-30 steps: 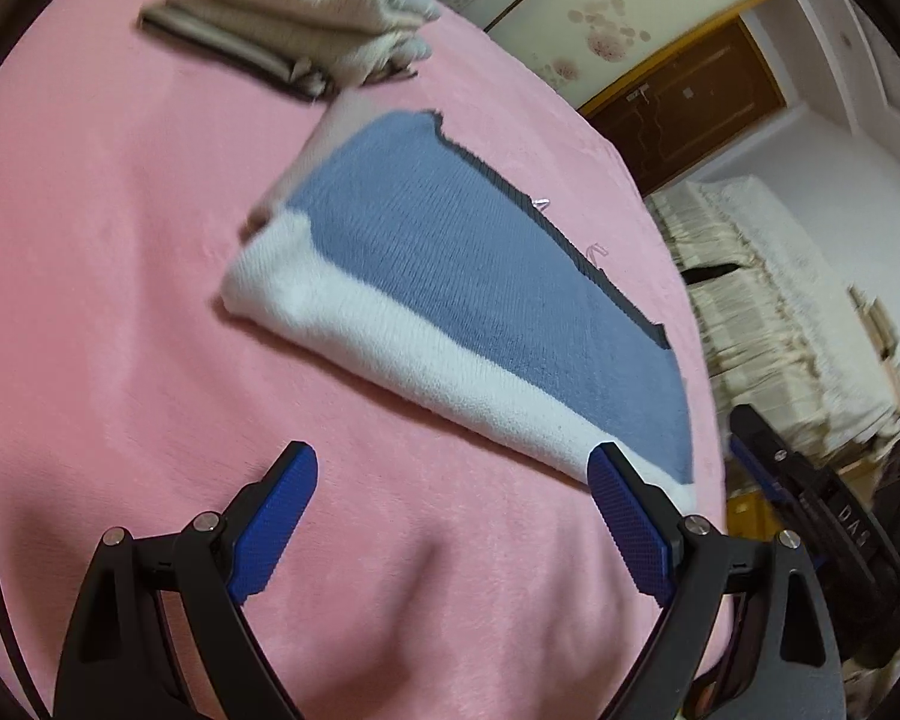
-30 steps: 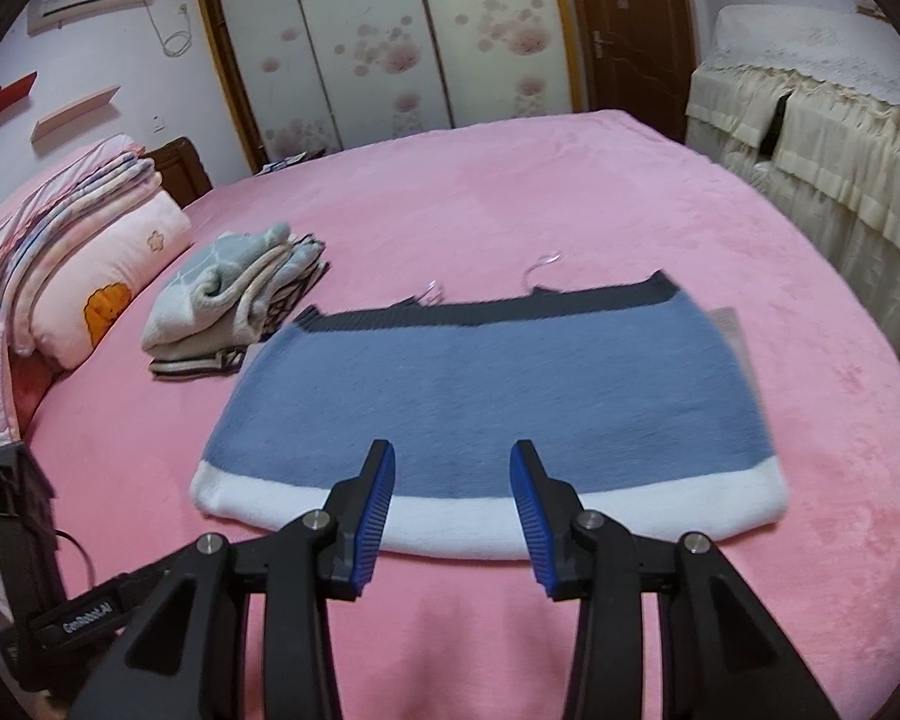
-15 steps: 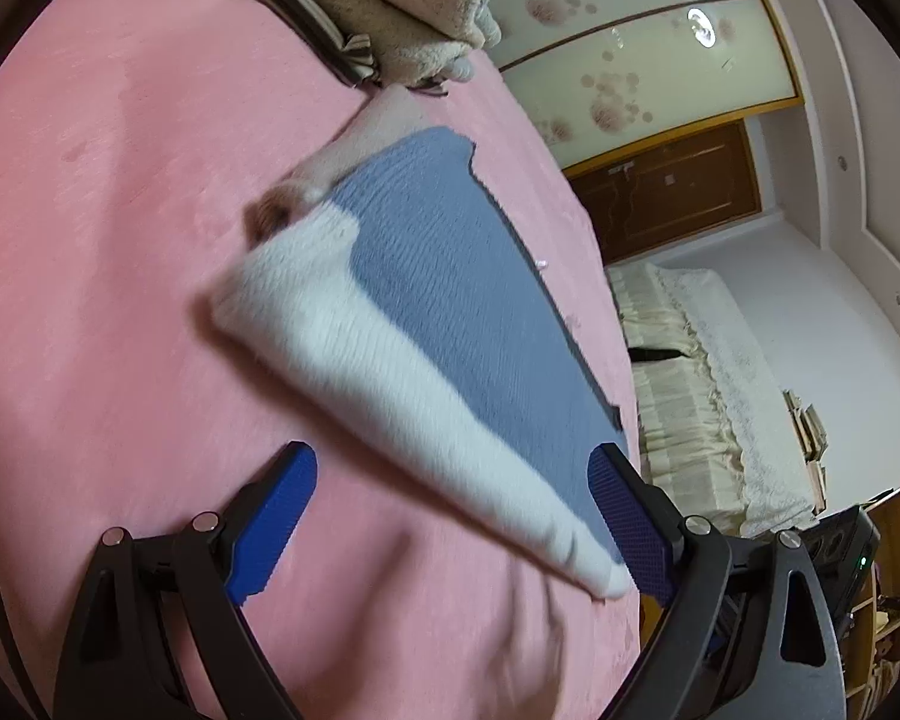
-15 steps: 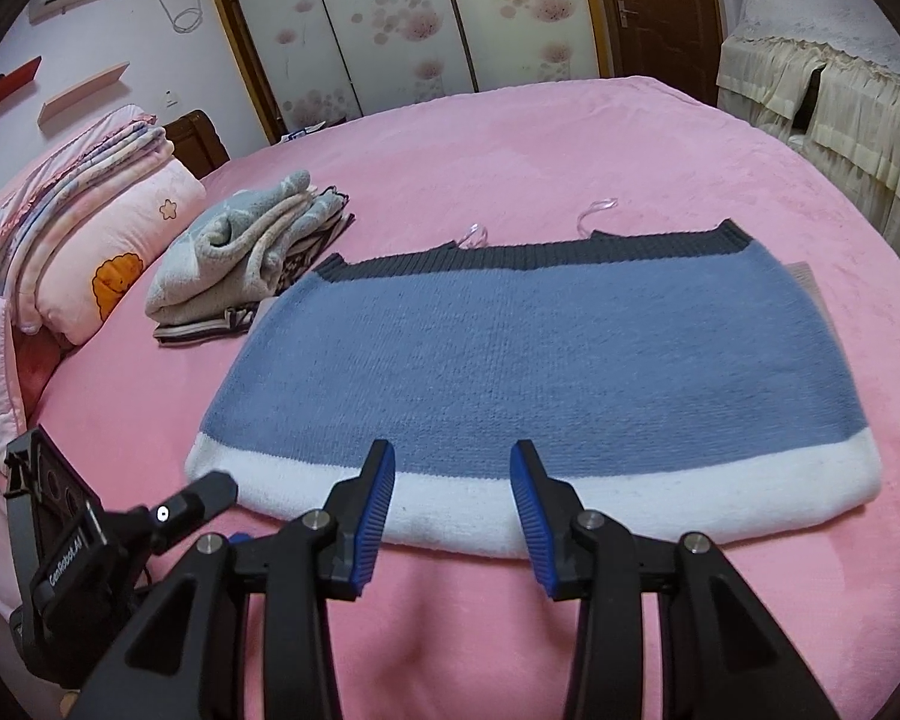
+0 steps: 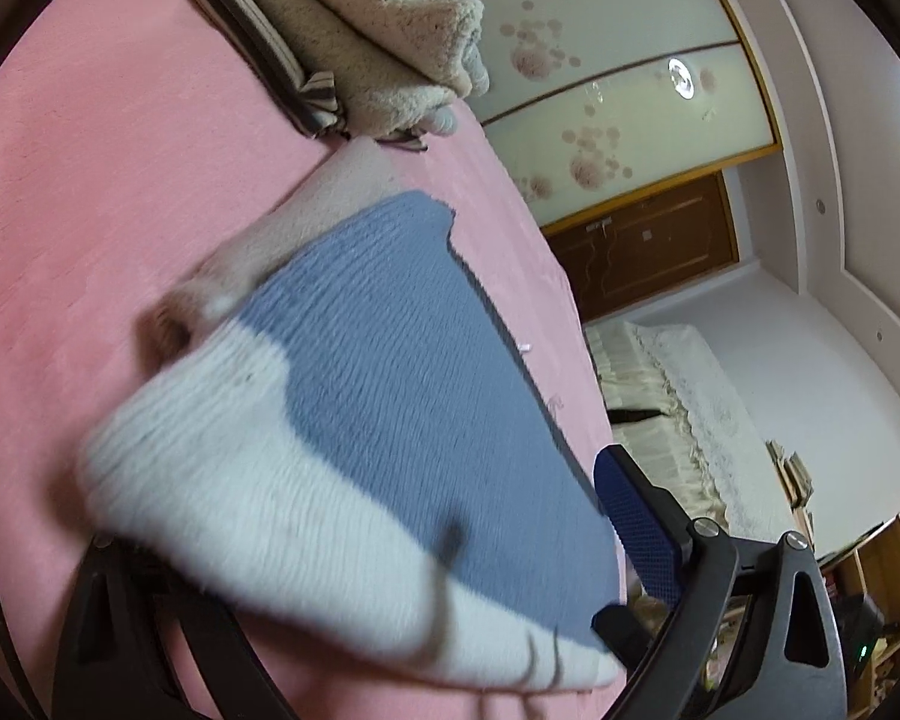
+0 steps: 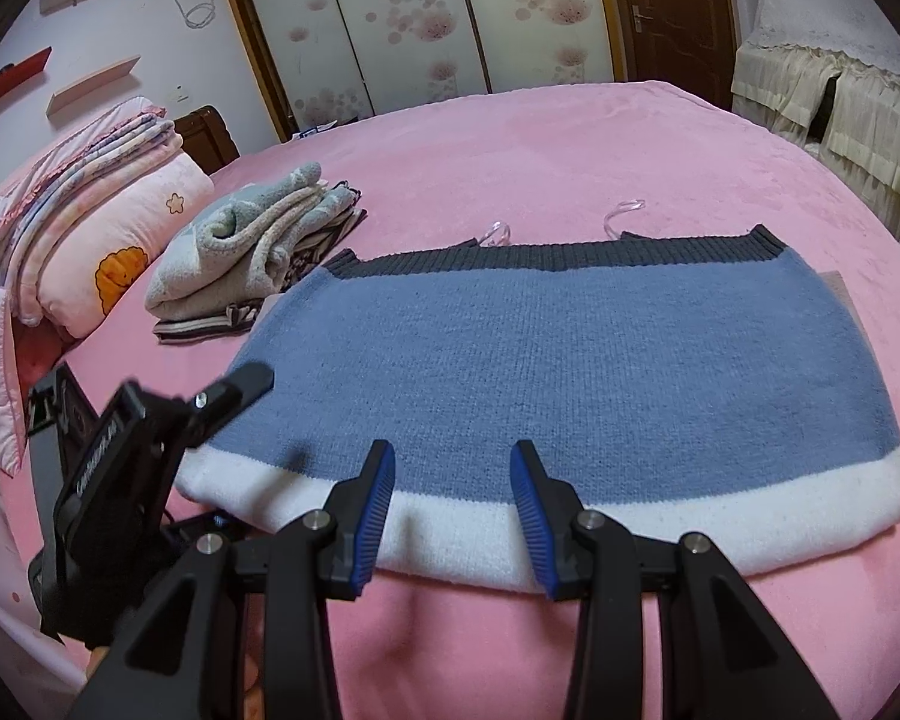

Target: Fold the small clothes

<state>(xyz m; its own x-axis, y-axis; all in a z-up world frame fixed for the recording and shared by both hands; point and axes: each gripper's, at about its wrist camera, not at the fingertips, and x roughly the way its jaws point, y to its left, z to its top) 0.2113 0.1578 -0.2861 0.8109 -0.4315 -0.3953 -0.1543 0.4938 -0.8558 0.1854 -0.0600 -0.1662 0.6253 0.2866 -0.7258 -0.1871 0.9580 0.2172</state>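
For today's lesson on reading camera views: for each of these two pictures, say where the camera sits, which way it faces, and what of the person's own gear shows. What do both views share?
Left wrist: sits on the left gripper, rolled sideways at the blue and white sweater's corner; its fingers straddle the white hem.
Right wrist: sits on the right gripper, facing down across the sweater's hem; its fingers and the left gripper show.
Shared: sweater, folded clothes pile, pink bed cover, flowered wardrobe doors.

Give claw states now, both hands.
Left claw: open, straddling the sweater corner, no grip visible.
Right claw: open over the white hem, holding nothing.
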